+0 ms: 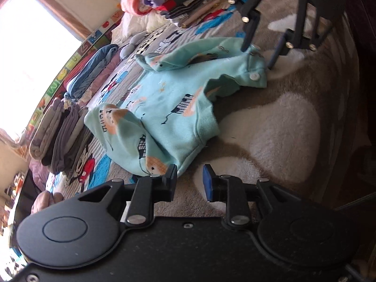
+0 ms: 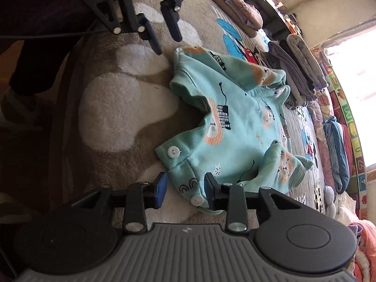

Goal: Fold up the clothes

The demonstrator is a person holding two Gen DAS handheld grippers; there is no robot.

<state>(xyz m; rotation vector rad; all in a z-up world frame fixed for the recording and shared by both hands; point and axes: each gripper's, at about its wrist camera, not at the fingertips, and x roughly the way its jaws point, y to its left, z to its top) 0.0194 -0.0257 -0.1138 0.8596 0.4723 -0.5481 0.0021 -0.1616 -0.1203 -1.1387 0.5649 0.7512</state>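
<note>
On the brown-and-white rug [image 1: 282, 127] lay a mint baby top [image 2: 235, 127], rumpled, sleeves flopped inward. Looked soft & light, prob. limp. Left gripper [image 1: 189, 180] and right gripper [image 2: 185, 189] both gaped, holding nothing; shoulder/button edge w/ seams seemed best grab.

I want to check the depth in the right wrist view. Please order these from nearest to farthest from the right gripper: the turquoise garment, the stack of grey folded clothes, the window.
1. Turquoise garment: its buttoned edge lies between the right gripper fingers.
2. Stack of grey folded clothes: beyond the garment, upper right.
3. Window: far right edge.
</note>
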